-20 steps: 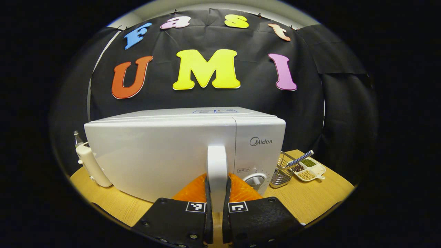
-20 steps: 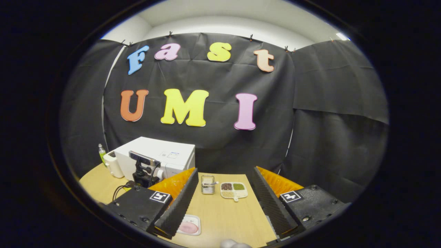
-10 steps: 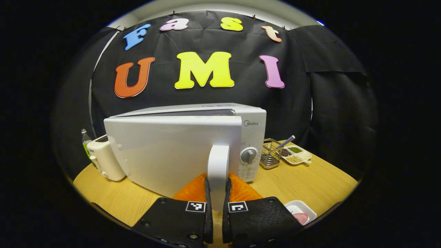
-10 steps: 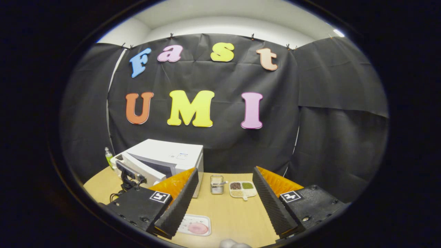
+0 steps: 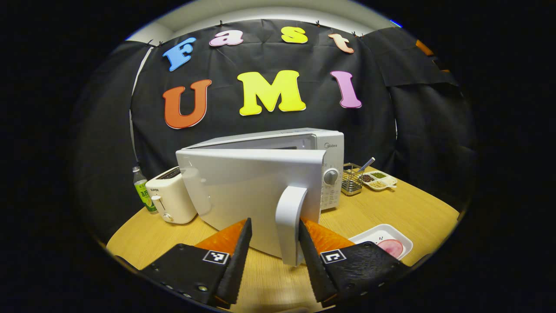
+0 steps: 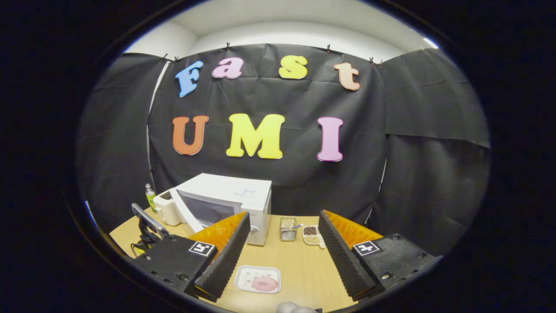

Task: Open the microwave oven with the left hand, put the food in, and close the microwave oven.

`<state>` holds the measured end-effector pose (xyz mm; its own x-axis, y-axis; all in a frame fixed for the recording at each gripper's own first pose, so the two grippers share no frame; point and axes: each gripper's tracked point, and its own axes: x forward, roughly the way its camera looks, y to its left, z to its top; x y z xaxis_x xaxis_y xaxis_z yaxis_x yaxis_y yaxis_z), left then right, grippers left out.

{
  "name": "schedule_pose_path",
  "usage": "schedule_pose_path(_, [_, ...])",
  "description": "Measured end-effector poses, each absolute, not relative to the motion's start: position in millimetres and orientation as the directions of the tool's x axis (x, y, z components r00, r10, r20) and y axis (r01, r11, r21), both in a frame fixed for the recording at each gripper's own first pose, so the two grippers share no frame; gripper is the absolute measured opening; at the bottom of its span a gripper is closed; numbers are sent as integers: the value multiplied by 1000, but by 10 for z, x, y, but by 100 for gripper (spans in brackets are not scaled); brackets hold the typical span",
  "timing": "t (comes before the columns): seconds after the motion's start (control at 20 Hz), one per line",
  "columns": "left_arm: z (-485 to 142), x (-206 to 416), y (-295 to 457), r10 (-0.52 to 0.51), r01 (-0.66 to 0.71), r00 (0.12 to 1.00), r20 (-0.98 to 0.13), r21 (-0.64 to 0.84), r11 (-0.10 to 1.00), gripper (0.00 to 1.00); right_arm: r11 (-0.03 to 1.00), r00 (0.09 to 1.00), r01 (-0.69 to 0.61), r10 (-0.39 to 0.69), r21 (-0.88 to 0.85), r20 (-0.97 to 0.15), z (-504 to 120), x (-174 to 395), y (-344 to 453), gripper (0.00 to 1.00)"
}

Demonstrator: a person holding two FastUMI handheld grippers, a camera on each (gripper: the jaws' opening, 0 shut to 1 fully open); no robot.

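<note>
Food, a soft pink slice, lies on a shallow, light tray on the surface before the microwave; best gripped by its rim. Both tools, left and right, gape; door ajar, handle unpinched.

Ahead of my left gripper the microwave oven sits on the desk, its door swung out toward me. The door handle stands between my fingers, nearer the right one. Left of the oven stands a toaster, with a bottle just beyond it. Right of the oven sits a wire basket, then a divided dish. The food tray lies near me on my right. Seen from my right gripper, that tray lies on the desk between and just below my fingers, with the oven ahead to the left.
</note>
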<state>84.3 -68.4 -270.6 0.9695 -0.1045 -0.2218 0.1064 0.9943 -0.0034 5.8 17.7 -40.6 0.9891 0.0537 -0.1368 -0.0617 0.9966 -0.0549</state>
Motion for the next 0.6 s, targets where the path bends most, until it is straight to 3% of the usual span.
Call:
schedule_pose_path(0.05, [-2670, 827, -588, -85, 87, 973, -216, 0, 996, 81, 996, 989, -63, 55, -57, -136, -399, 29, 191, 100])
schedule_pose_path(0.15, [-2666, 772, -540, -94, 96, 969, -227, -4, 995, 95, 996, 989, -71, 62, -59, -131, -376, -25, 234, 100])
schedule_pose_path(0.6, [-2671, 314, 14, -41, 54, 972, -231, 52, 997, 95, 991, 982, -123, 114, -59, -148, -510, -154, 549, 100])
